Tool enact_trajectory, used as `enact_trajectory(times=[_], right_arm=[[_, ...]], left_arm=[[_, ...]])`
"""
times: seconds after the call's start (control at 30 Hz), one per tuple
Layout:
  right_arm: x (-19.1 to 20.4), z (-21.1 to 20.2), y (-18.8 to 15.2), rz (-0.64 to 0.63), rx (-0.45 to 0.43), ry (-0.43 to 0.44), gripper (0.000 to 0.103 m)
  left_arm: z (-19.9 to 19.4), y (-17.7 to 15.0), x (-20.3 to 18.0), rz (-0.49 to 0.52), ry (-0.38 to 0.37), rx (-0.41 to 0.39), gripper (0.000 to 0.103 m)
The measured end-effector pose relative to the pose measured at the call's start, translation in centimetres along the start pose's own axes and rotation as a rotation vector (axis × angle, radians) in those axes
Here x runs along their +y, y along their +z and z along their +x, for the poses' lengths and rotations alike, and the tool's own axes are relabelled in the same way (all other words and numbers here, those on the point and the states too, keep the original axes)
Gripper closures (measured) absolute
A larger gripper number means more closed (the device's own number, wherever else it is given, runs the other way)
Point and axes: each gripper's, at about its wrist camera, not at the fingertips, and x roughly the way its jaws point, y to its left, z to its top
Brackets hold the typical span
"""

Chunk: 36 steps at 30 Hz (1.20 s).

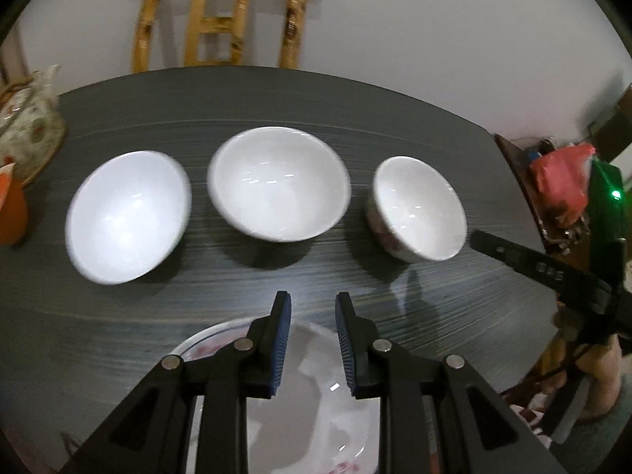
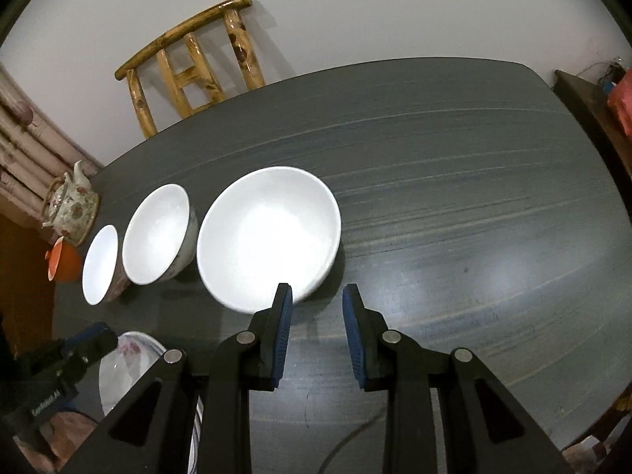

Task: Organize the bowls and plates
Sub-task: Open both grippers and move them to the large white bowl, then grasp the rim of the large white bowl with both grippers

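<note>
Writing: small white print on your left gripper's (image 2: 93,339) body in the right wrist view, too blurred to read. Three white bowls sit in a row mid-desk (image 1: 355,98): left bowl (image 1: 128,217), middle bowl (image 1: 278,183), right bowl (image 1: 418,207) with a faint floral outside. A floral-rimmed plate (image 1: 316,387) lies at the near desk edge under your left jaws. Both your left and right gripper (image 2: 317,335) jaws stand slightly apart, holding nothing.
</note>
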Motion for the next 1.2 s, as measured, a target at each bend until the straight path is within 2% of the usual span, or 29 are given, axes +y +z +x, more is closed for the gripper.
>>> enact_trajectory(times=[0.1, 0.27, 0.47, 0.57, 0.73, 0.9, 0.97, 1.07, 1.2], right_arm=[[-0.2, 1.1, 1.3, -0.002, 0.012, -0.008, 0.077], [-0.5, 3.3, 3.2, 0.004, 0.039, -0.011, 0.079], [-1.2, 4.5, 3.7, -0.012, 0.049, -0.006, 0.086], [-1.8, 5.1, 3.7, 0.010, 0.059, 0.029, 0.088], [-1.9, 5.4, 3.7, 0.004, 0.057, 0.049, 0.091], [-2.0, 5.5, 3.7, 0.014, 0.066, 0.066, 0.094], [-1.9, 5.4, 3.6, 0.008, 0.068, 0.060, 0.093], [-2.2, 5.1, 3.2, 0.002, 0.065, 0.055, 0.093], [-2.5, 4.5, 2.4, -0.002, 0.068, 0.035, 0.093]], left_arm=[[1.2, 1.5, -1.0, -0.038, -0.079, 0.022, 0.080], [3.2, 3.6, -2.8, -0.070, -0.127, 0.058, 0.080], [5.8, 5.2, -4.1, -0.117, -0.110, 0.086, 0.080], [7.0, 5.2, -4.0, -0.153, -0.122, 0.109, 0.080], [8.3, 5.2, -4.0, -0.188, -0.100, 0.121, 0.080], [9.4, 5.5, -4.6, -0.186, -0.079, 0.129, 0.080], [9.8, 5.5, -5.0, -0.191, -0.083, 0.144, 0.083], [9.9, 5.4, -5.9, -0.148, -0.063, 0.144, 0.083], [10.1, 4.6, -7.0, -0.134, -0.073, 0.168, 0.084]])
